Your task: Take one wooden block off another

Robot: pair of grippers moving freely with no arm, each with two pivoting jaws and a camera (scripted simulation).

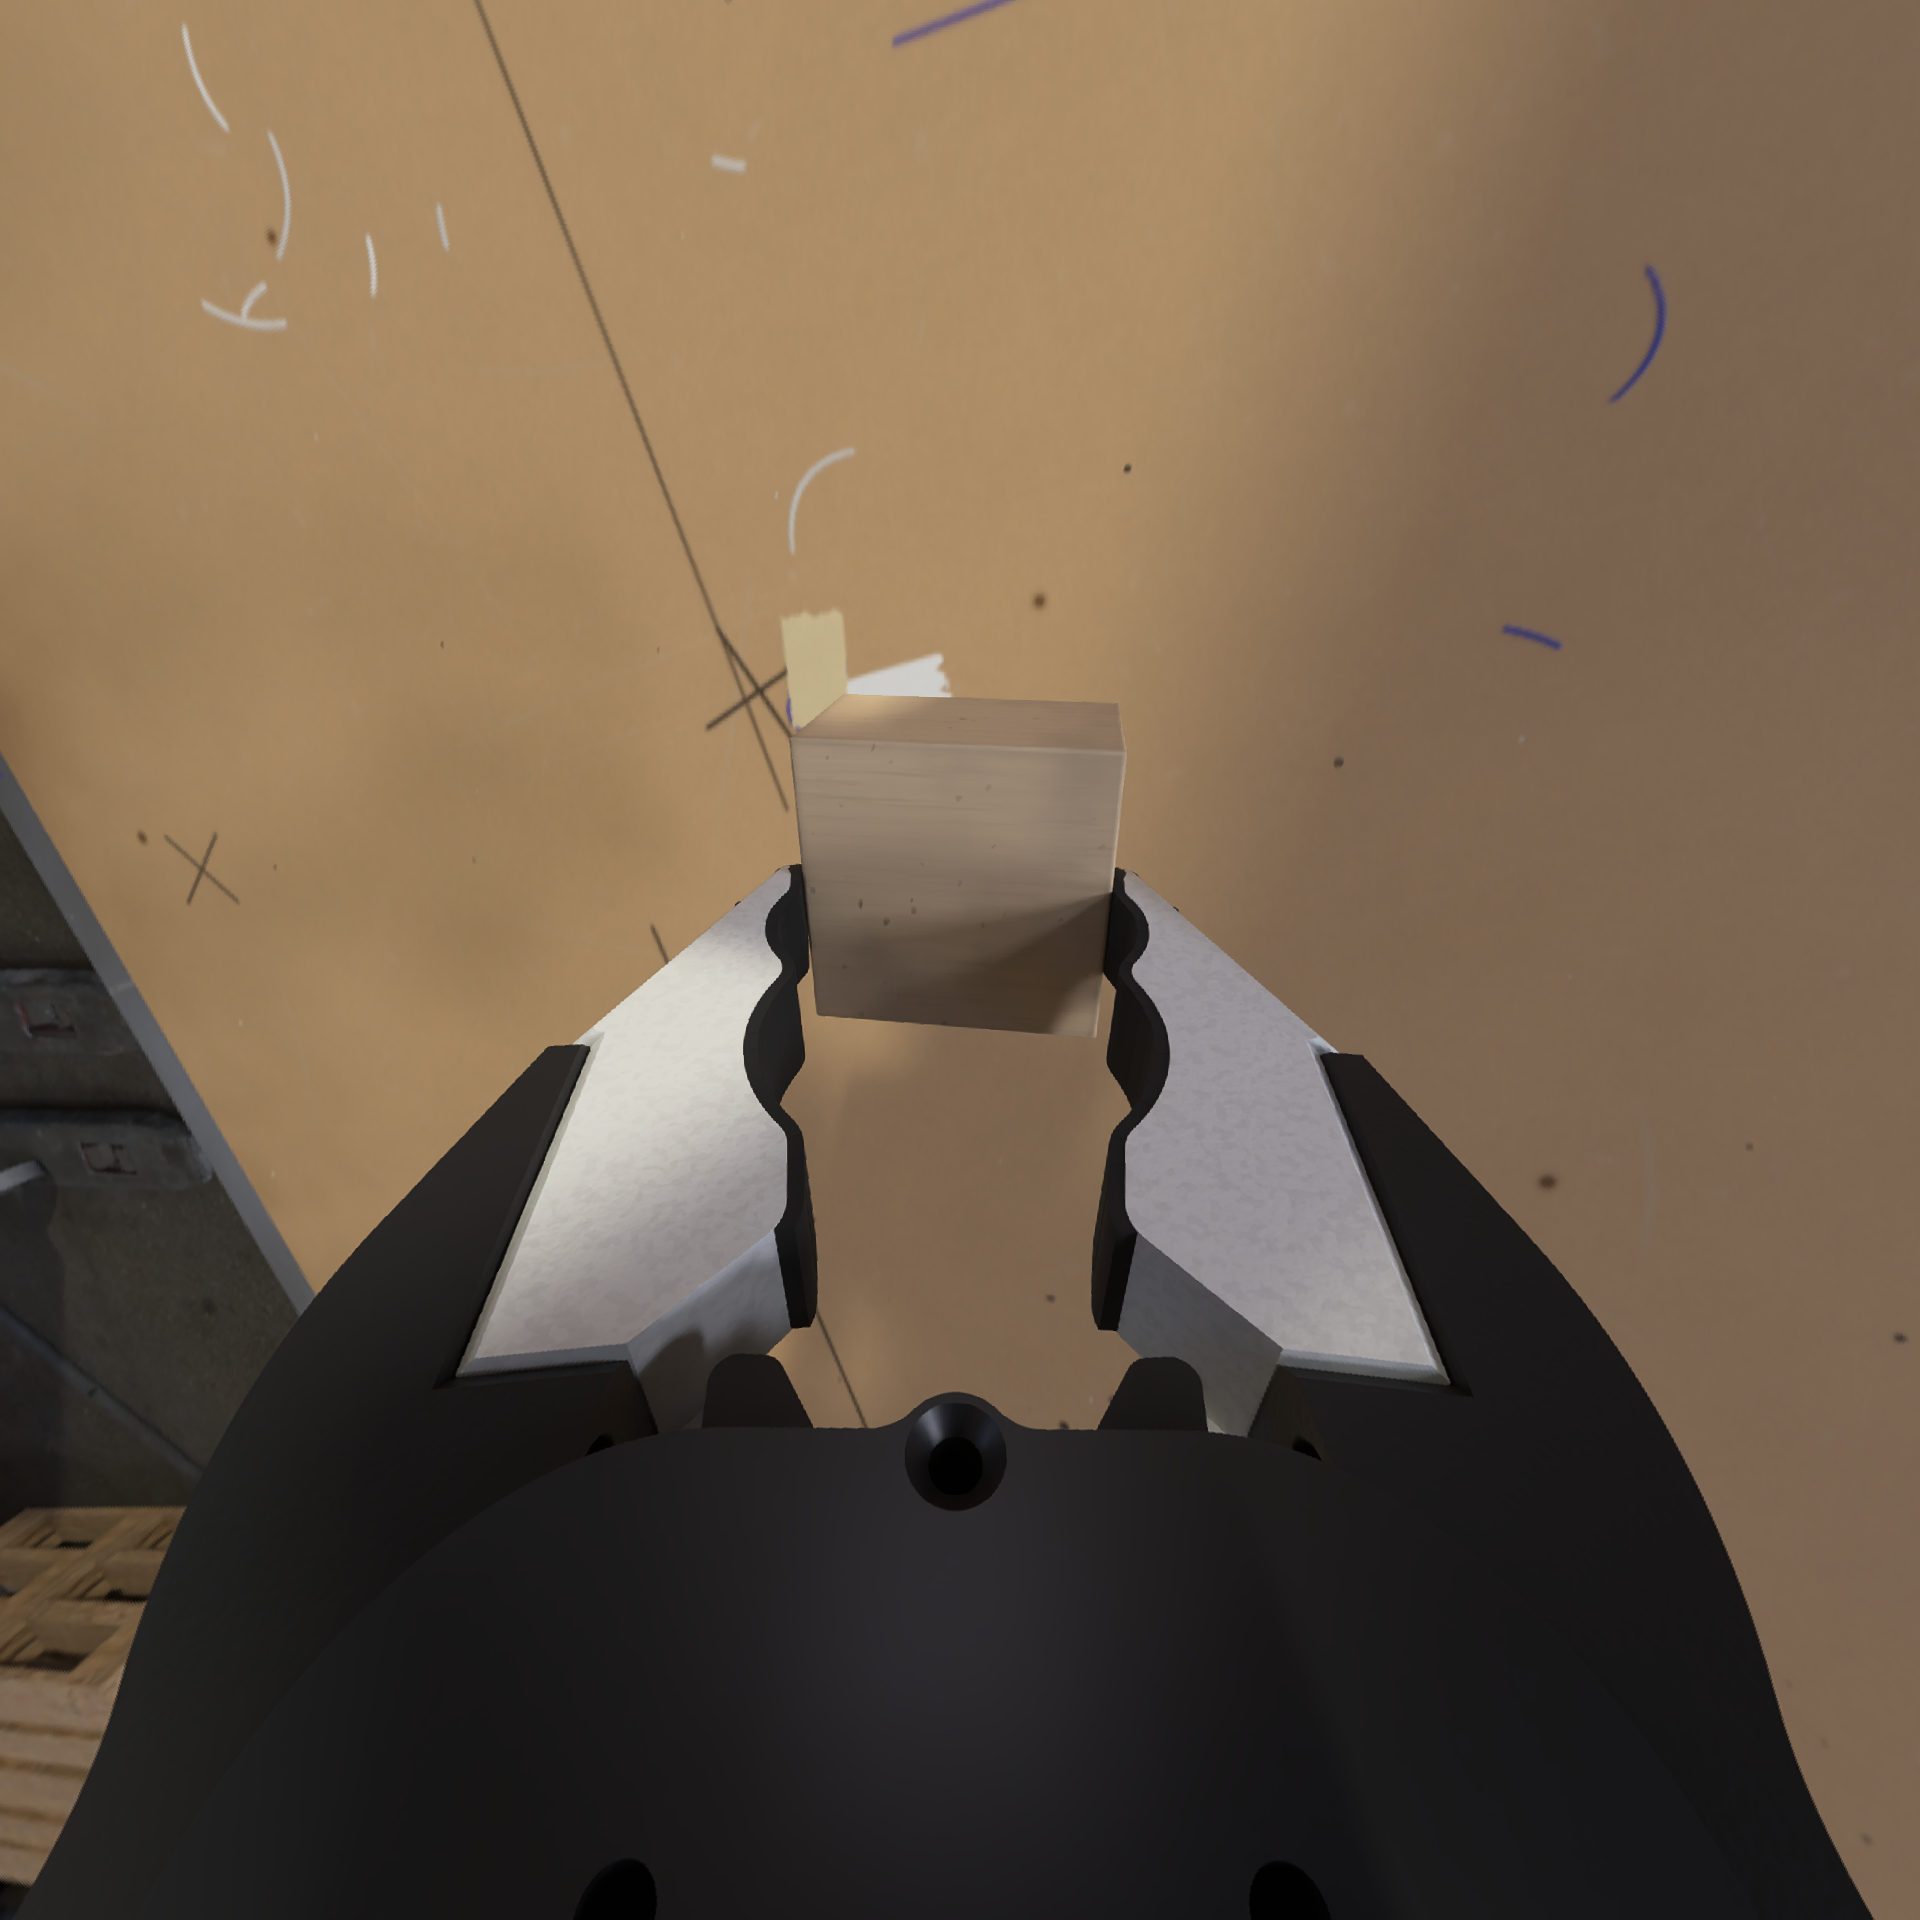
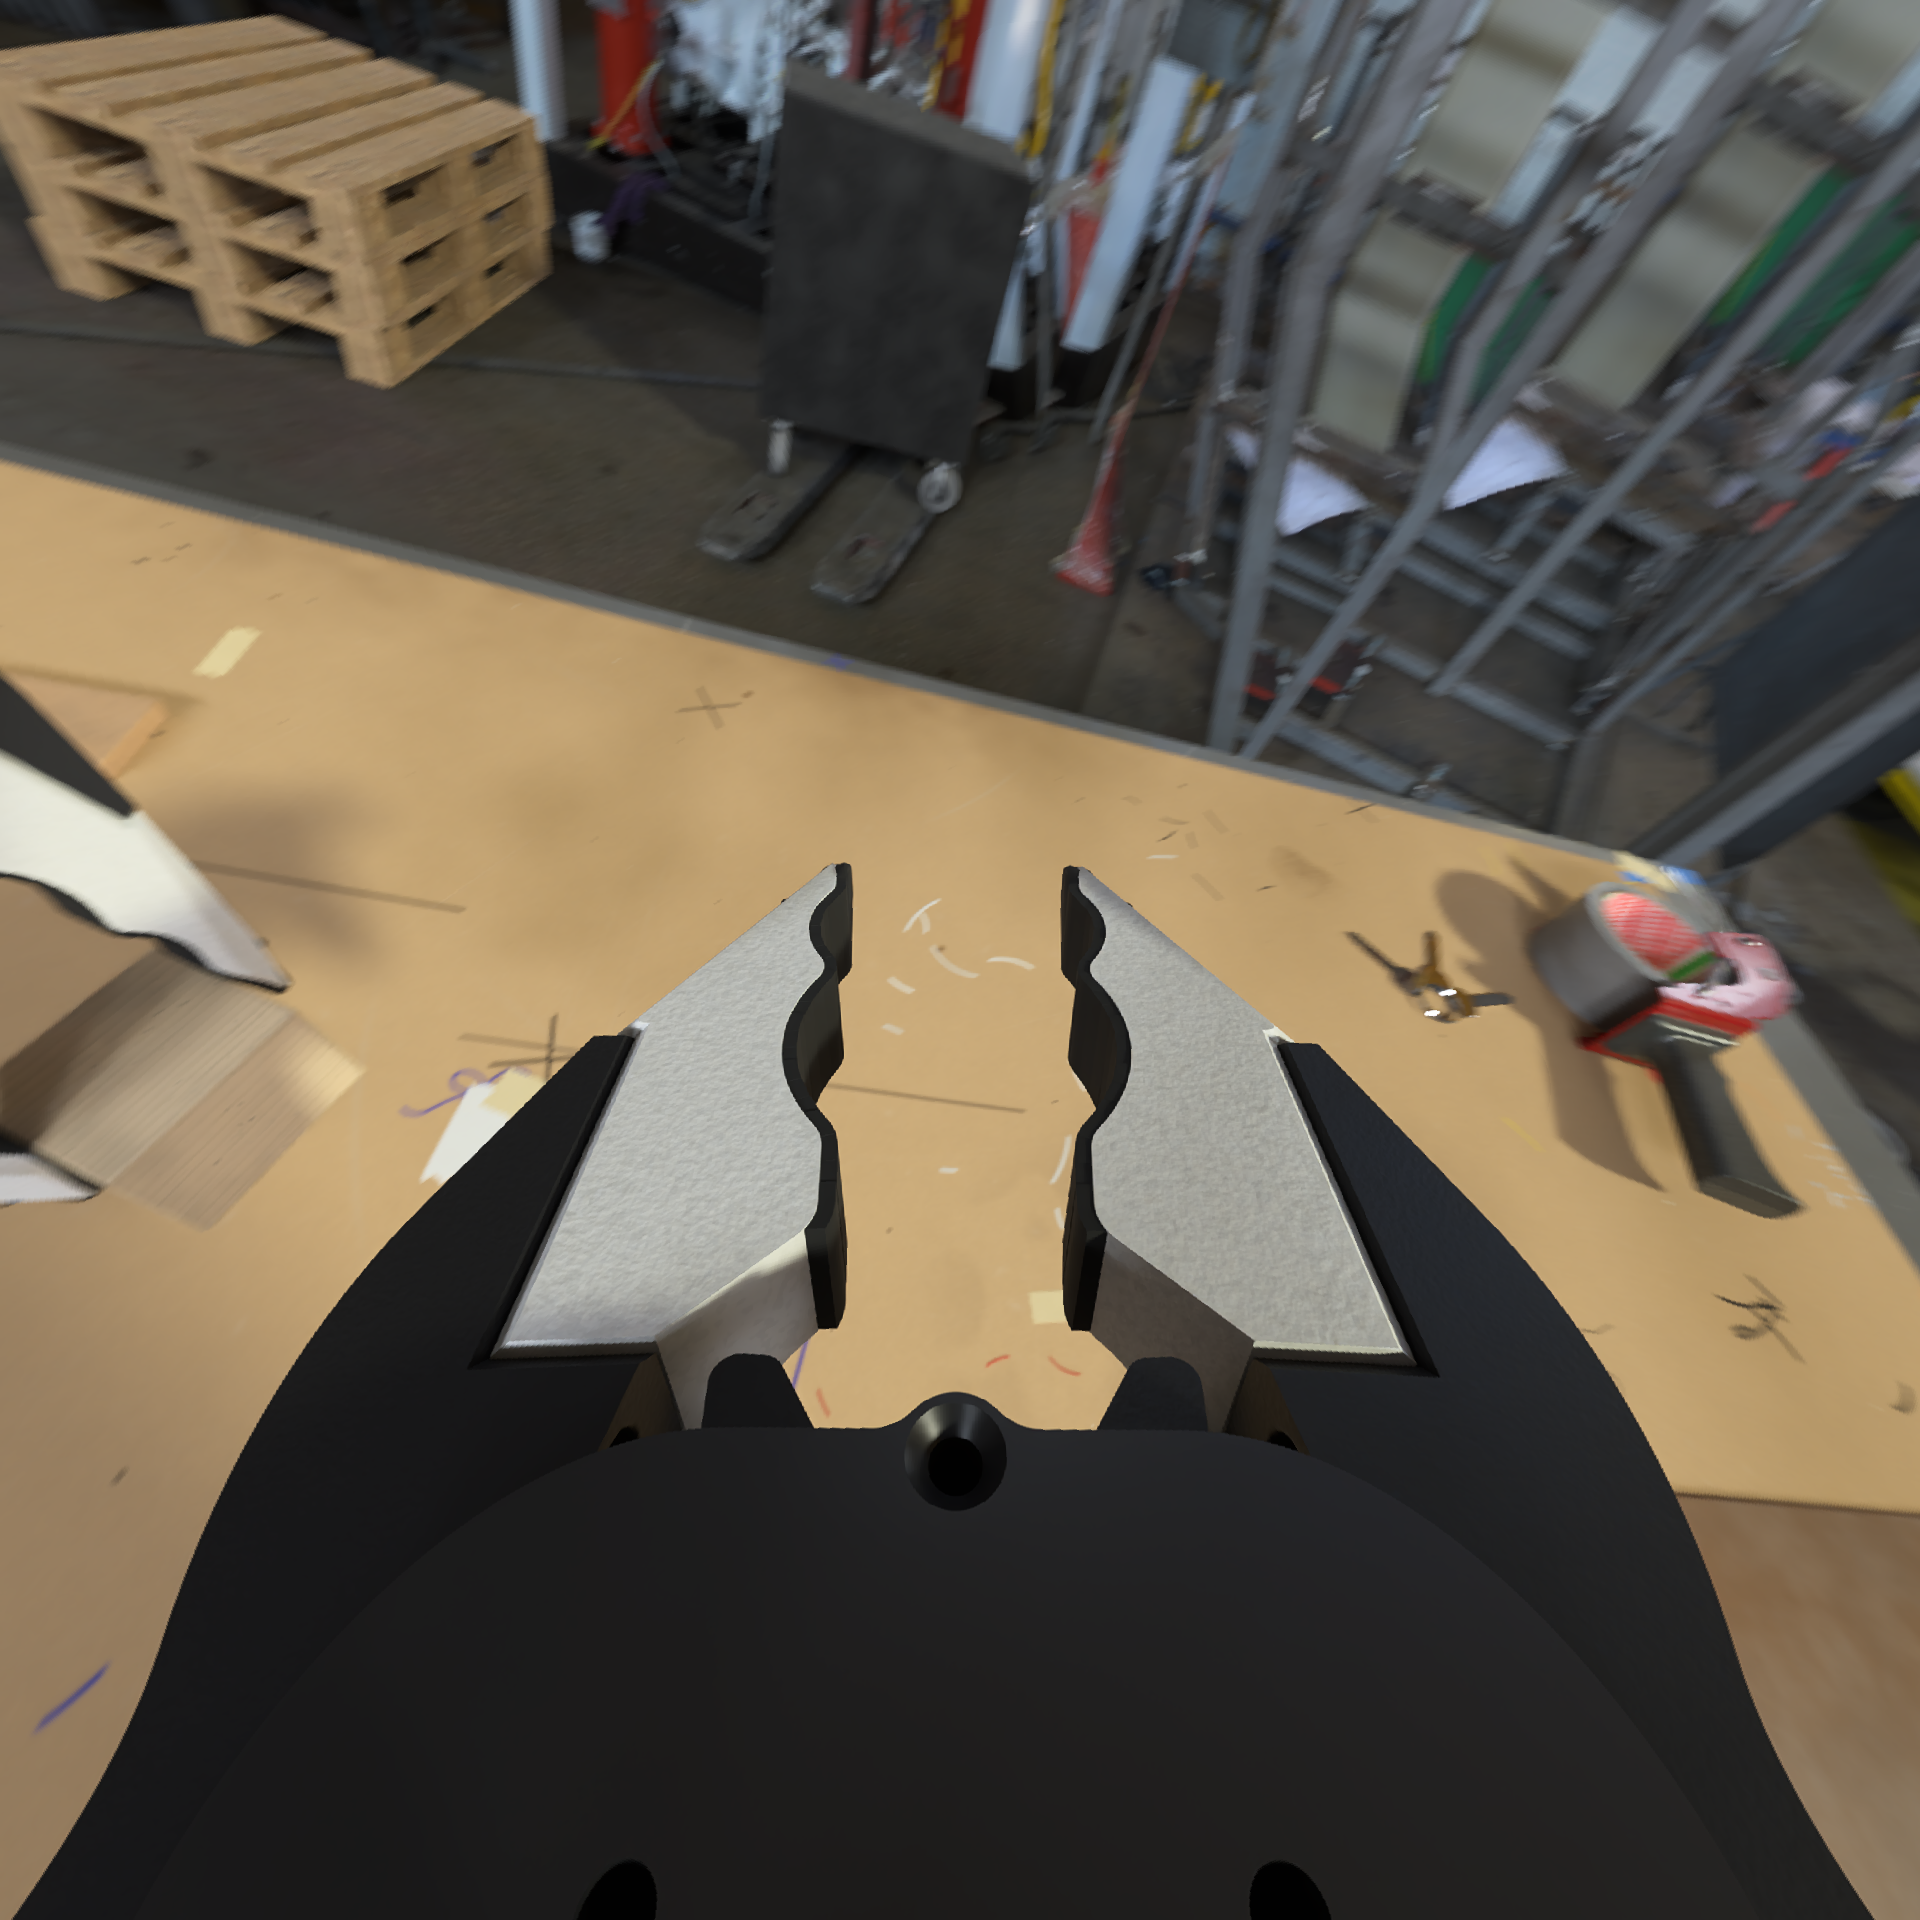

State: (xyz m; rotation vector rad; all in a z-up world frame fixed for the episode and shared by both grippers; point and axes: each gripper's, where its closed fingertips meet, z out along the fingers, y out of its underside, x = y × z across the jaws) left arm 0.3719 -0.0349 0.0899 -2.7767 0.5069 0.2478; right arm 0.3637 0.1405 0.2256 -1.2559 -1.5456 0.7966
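Observation:
My left gripper [image 1: 958, 914] is shut on a pale wooden block [image 1: 956, 862], pinched by its sides between the two fingertips over the brown tabletop [image 1: 1351, 520]. No second block shows in the left wrist view. In the right wrist view the same block [image 2: 177, 1091] sits at the far left edge between the left gripper's white fingers [image 2: 114, 883]. I cannot tell whether it touches the table. My right gripper [image 2: 956, 904] is open and empty above the table, to the right of the block.
A tape dispenser [image 2: 1662, 1008] and a bunch of keys [image 2: 1439, 982] lie at the table's right. The table's far edge [image 2: 935, 675] runs diagonally, with wooden pallets [image 2: 291, 197], a dark cart [image 2: 883, 270] and metal racks [image 2: 1558, 468] beyond. Tape scraps [image 1: 816, 655] lie just beyond the block.

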